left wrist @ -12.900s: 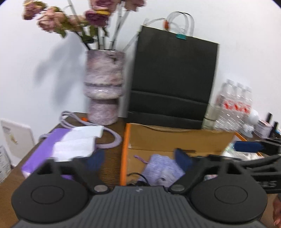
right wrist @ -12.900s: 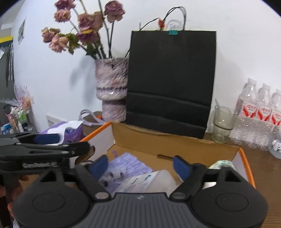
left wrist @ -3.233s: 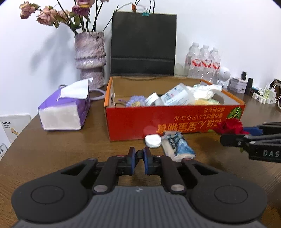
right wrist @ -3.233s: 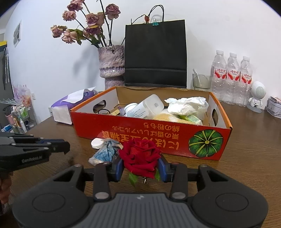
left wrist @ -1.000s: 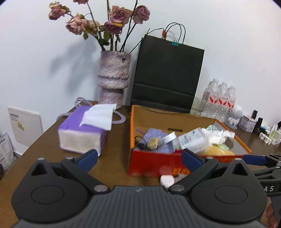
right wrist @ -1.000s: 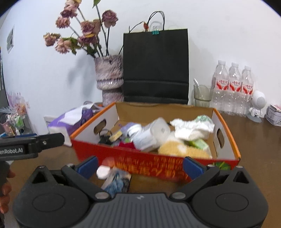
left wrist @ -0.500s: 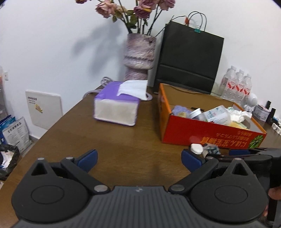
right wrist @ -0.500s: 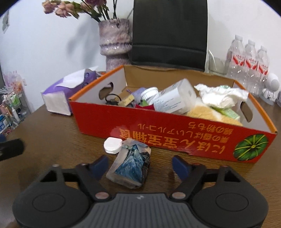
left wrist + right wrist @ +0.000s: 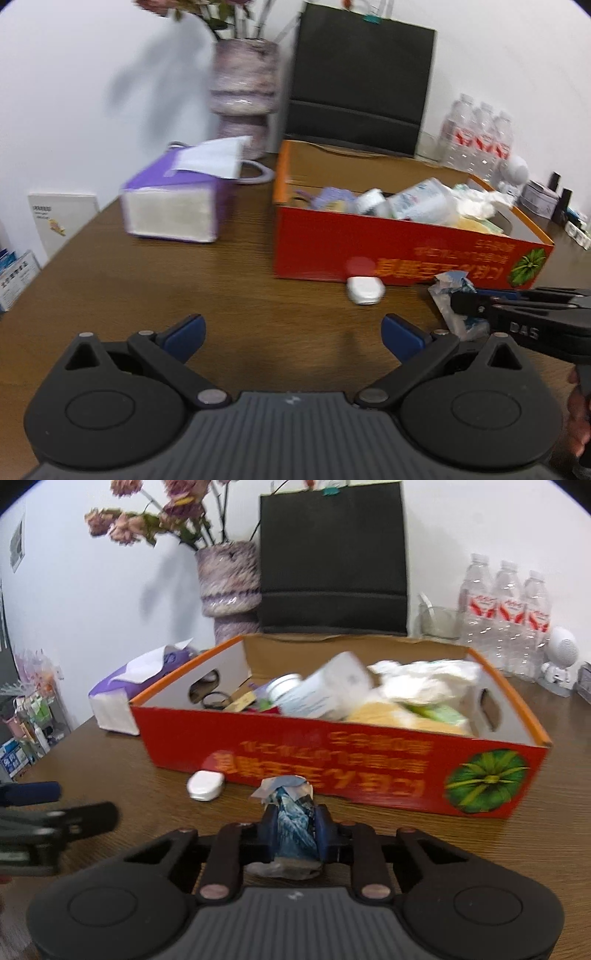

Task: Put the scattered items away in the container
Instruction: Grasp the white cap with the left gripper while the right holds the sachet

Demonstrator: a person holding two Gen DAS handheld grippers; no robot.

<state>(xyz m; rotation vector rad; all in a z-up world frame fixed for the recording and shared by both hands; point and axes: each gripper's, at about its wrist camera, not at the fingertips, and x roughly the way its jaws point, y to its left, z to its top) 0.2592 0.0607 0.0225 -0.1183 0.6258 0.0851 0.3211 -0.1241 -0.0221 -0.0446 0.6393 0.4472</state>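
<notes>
A red cardboard box [image 9: 332, 753] with orange rims stands on the wooden table, filled with several items. It also shows in the left wrist view [image 9: 314, 243]. My right gripper [image 9: 293, 830] is shut on a blue-and-white crumpled packet [image 9: 291, 823] in front of the box; the packet also shows in the left wrist view [image 9: 448, 286]. A small white case [image 9: 205, 784] lies on the table by the box front, and in the left wrist view [image 9: 364, 290] too. My left gripper [image 9: 291, 332] is open and empty above bare table, left of the case.
A purple tissue box [image 9: 173, 203] stands left of the red box. A mottled vase with dried roses [image 9: 229, 579], a black paper bag [image 9: 332, 561], water bottles [image 9: 502, 609], a glass and a small white figure [image 9: 559, 661] line the back wall.
My right gripper has closed on the blue-and-white packet, which lay loose between its open jaws half a second ago. My left gripper has moved closer to the box and the white case.
</notes>
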